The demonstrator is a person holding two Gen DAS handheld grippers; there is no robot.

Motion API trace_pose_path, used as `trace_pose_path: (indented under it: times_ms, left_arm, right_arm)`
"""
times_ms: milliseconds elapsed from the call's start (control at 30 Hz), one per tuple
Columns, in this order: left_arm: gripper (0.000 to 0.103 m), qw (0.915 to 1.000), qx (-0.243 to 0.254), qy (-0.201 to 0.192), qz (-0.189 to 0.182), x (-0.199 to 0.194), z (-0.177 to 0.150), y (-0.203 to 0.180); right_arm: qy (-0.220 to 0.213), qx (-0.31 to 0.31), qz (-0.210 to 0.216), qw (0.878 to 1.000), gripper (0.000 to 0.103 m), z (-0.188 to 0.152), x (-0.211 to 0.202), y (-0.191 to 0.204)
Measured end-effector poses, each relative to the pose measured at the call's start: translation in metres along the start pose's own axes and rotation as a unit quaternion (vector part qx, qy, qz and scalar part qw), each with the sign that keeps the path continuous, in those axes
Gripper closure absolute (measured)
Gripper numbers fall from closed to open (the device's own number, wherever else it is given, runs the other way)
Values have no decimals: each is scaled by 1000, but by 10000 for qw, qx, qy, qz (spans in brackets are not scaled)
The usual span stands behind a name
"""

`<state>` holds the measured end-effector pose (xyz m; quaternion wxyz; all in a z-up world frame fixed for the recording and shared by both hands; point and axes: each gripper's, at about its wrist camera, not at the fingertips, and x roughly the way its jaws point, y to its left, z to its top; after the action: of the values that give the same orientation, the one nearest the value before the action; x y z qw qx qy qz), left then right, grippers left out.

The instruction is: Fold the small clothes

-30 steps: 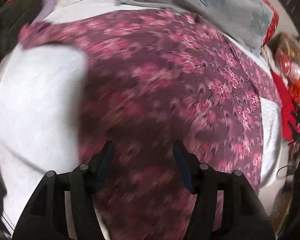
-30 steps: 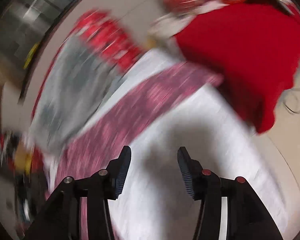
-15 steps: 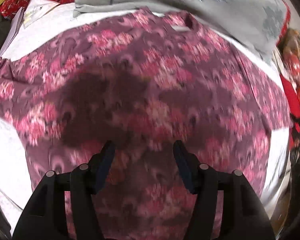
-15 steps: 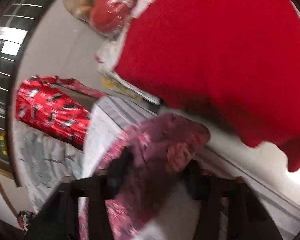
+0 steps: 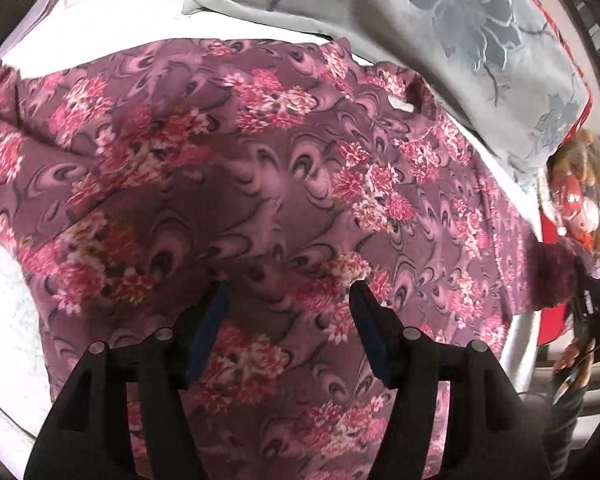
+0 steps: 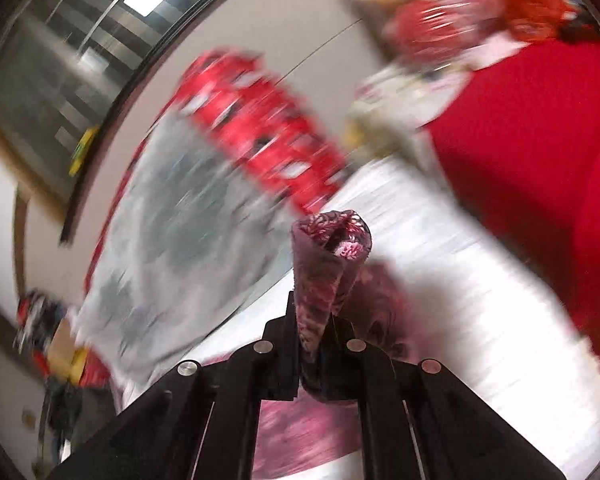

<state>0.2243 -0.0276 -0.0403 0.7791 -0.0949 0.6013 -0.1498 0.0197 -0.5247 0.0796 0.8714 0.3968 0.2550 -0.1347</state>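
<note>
Between right gripper (image 6: 314, 312) jaws: pinched floral garment (image 6: 332, 256) fold.

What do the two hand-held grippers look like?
Both match. The left hand-held gripper has black plastic finger arms, silver round pivot pins and dark blue pads. The right hand-held gripper shows the same black arms and silver pins. No cables, markings or sleeves show.

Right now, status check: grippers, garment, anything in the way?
Right gripper shut on a bunched edge of the floral garment. Left gripper open above it, nothing held. Grey cushion lies beside the garment's far edge.
</note>
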Motion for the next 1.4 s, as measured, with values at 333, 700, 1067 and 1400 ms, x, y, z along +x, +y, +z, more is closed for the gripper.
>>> trace_pose_path:
  times_ms: [333,700,1067,1400]
  left_arm:
    - [40,9992,-28,-135,-379,-42,3,45]
    - [40,9973,-40,-506,-534,-83,15,80]
    - [40,9935,-166,43,-1128,-44,12,66]
    - [98,9952,-451,-241,-830,-24,33,41]
  right_arm:
    - [1378,-827,833,9835,97,-125,99,168]
    - [2391,-1723,1340,9461,96,-259,158,307]
    - [2977,-1928,1308,9258,58,-293,116,265]
    - [1236,-725,-306,9892,55,-160,38,113]
